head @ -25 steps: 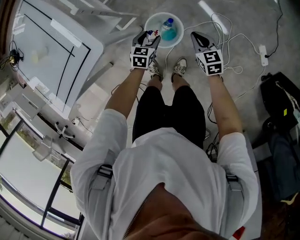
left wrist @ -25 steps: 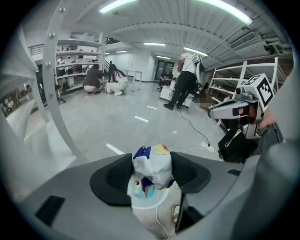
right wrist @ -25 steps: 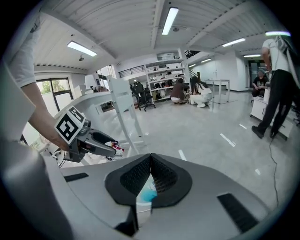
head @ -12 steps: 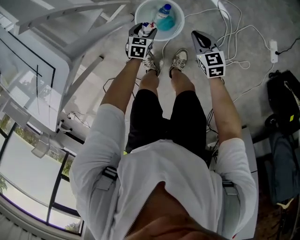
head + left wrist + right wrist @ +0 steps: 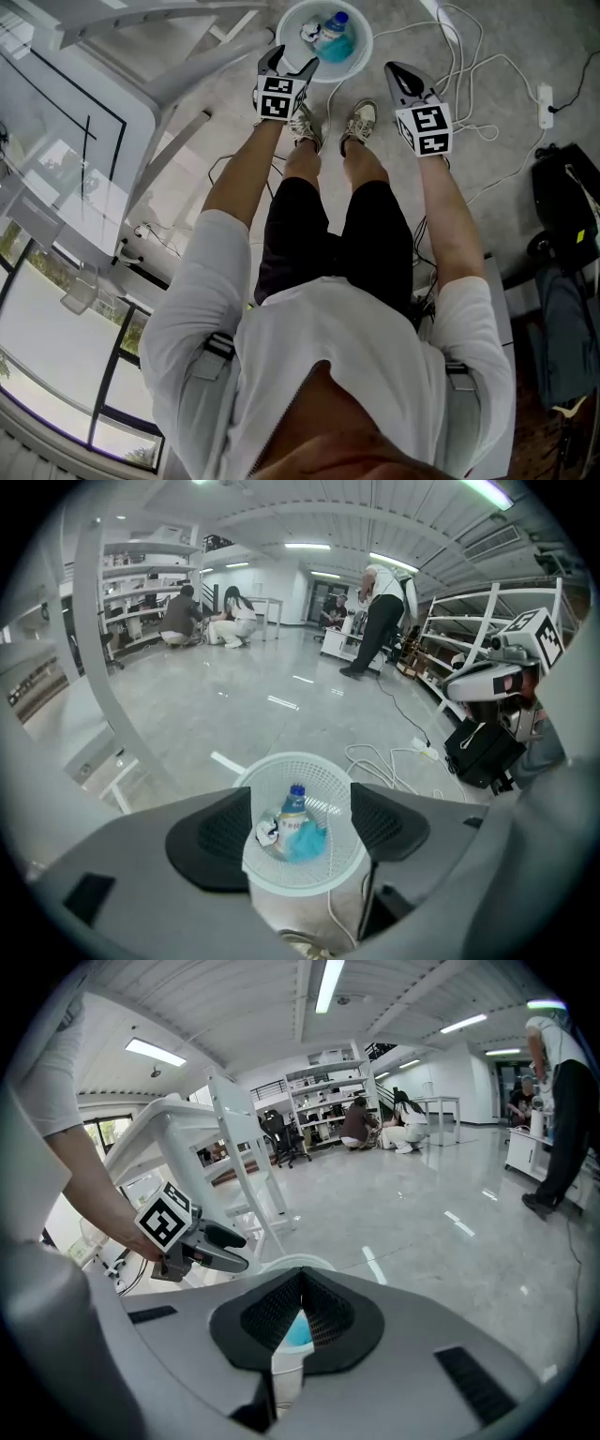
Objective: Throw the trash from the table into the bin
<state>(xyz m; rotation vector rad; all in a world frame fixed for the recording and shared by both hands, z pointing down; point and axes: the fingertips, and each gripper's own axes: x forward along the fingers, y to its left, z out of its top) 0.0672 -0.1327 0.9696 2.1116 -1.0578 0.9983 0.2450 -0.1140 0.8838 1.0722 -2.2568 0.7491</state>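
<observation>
Glossy grey workshop floor (image 5: 234, 696), white bench (image 5: 66, 103) at upper left, mesh bin (image 5: 358, 58) at top centre holding bottle (image 5: 335, 39) and crumpled wrapper (image 5: 309, 33), left tongs (image 5: 292, 62) just opened wide, nothing between them, right tongs (image 5: 392, 69) pressed together, empty.

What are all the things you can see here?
bin: one, white mesh, on the floor
bottle: one, blue cap, in the bin
blue wad: one, blue, in the bin
white scrap: one, white, in the bin
cables: several, white, floor right of the bin
bags: two, dark, floor at far right
table: one, white, at left
shoes: two, pale, near the bin
left gripper: one, grey, by the bin's rim, jaws just opened, nothing between them
right gripper: one, grey, right of the bin, shut, empty
</observation>
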